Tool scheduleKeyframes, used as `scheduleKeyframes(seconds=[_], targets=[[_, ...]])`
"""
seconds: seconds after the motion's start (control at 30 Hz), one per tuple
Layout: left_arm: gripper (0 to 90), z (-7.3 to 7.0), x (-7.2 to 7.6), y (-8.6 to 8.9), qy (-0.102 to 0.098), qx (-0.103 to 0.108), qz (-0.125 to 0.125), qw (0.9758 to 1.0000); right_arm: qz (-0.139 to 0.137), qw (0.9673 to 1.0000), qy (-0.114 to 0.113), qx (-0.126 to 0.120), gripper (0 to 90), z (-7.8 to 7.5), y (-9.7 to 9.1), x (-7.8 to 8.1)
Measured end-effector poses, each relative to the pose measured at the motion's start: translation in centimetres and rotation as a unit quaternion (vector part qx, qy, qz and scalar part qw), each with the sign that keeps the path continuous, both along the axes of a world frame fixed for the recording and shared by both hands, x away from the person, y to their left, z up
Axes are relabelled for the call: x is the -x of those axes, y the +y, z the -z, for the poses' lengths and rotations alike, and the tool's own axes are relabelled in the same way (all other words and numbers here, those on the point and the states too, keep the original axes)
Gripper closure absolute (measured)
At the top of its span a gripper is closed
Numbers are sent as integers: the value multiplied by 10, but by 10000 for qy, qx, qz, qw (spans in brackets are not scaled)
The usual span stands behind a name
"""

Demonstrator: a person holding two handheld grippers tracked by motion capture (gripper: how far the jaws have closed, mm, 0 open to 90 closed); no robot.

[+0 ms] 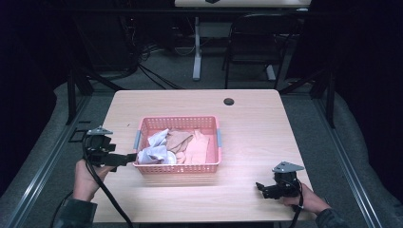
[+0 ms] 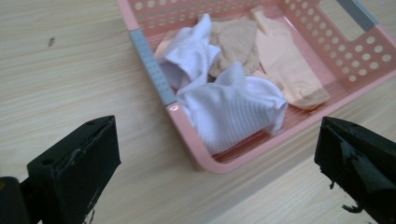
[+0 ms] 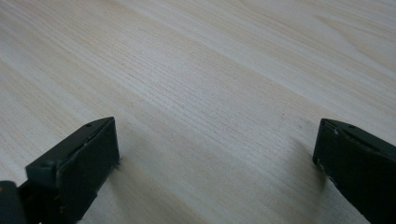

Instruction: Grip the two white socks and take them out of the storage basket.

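A pink perforated basket [image 1: 144, 125] stands in the middle of the wooden table [image 1: 256, 123]. It holds white socks [image 1: 157, 151] on its left and tan and peach socks [image 1: 190, 145] on its right. My left gripper [image 1: 127, 159] hovers at the basket's front left corner, open, jaws pointing at the white socks [image 2: 229, 109]. The basket rim [image 2: 187, 135] and grey handle [image 2: 152, 67] lie just ahead of it. My right gripper [image 1: 259, 187] rests low near the table's front right, open, with bare wood [image 3: 215, 107] between its jaws.
A dark cable grommet [image 1: 229, 101] sits near the table's far edge. A black chair [image 1: 254, 42] and another table's leg [image 1: 196, 47] stand beyond it. Metal rails [image 1: 43, 161] run along both sides on the carpet.
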State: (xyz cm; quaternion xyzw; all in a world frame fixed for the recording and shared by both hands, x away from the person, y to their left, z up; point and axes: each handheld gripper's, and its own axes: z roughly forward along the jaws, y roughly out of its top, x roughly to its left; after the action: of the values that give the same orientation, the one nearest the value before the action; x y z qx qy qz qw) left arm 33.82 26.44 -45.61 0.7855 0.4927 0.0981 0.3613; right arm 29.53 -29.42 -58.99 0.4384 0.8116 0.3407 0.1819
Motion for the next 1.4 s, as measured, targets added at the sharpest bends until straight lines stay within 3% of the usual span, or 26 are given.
scheduleKeyframes(seconds=[0.23, 0.53, 0.93, 1.17, 1.27, 1.4], targets=[[2, 8, -13, -31, 171, -64, 439, 9989, 18, 10000, -6, 3, 0, 0, 0, 0], [46, 23, -26, -48, 358, -157, 607, 9974, 17, 10000, -3, 3, 0, 0, 0, 0], [347, 39, -36, -55, 504, -467, 640, 9956, 18, 10000, -6, 1, 0, 0, 0, 0], [526, 44, -37, -55, 566, -608, 426, 9956, 2, 10000, 5, 3, 0, 0, 0, 0], [647, 46, -38, -54, 585, -711, 354, 9951, 15, 10000, -8, 1, 0, 0, 0, 0], [771, 47, -36, -53, 544, -700, 243, 9958, 18, 10000, -5, 3, 0, 0, 0, 0]])
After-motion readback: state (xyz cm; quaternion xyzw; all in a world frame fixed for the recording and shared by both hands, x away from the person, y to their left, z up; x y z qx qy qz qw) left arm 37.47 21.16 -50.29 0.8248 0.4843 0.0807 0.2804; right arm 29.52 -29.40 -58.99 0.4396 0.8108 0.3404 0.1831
